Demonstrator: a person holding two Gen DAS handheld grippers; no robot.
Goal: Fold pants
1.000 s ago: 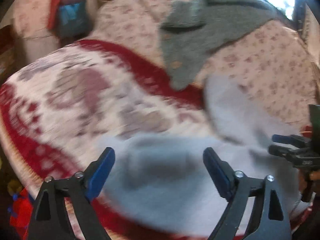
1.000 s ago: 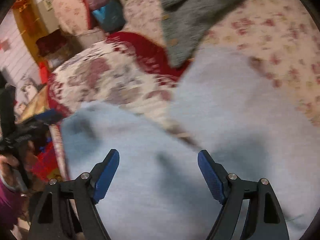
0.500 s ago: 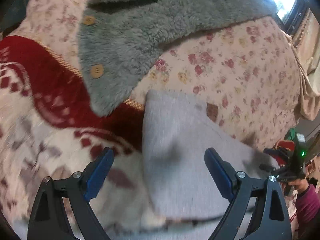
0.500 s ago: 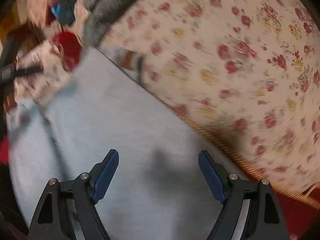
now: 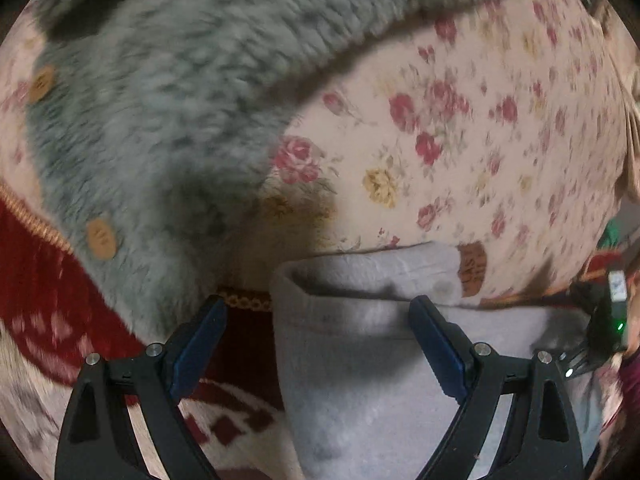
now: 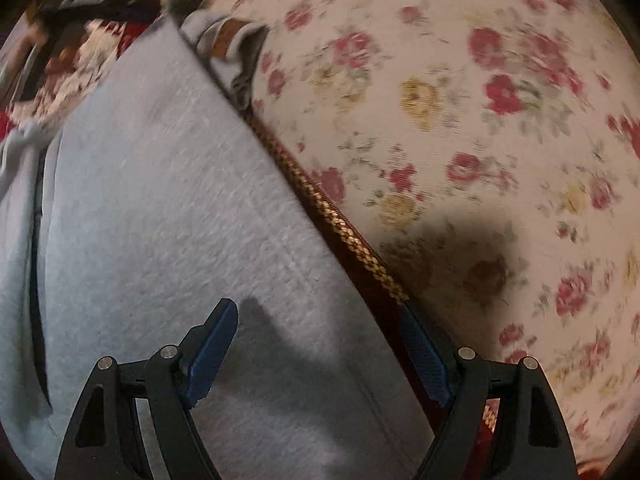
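Light grey sweatpants [image 5: 360, 360] lie flat on a bed, over a red and white patterned blanket [image 5: 44, 280]. In the left wrist view my left gripper [image 5: 320, 344] is open, its jaws straddling the pants' waistband corner, close above it. A brown label [image 5: 472, 268] sits at the waistband. In the right wrist view my right gripper [image 6: 320, 352] is open, low over the pants [image 6: 160, 220], its jaws spanning the pants' right edge. The other gripper [image 5: 604, 324] shows at the right edge of the left wrist view.
A fluffy grey-green cardigan [image 5: 160, 100] with tan buttons lies just beyond the pants' waistband. A floral bedspread [image 6: 480, 140] lies right of the pants. The blanket's gold braided edge [image 6: 340, 224] runs along the pants' side.
Both grippers have travelled across the pants from the leg area to the waistband end and dropped closer to the fabric. Both stay open.
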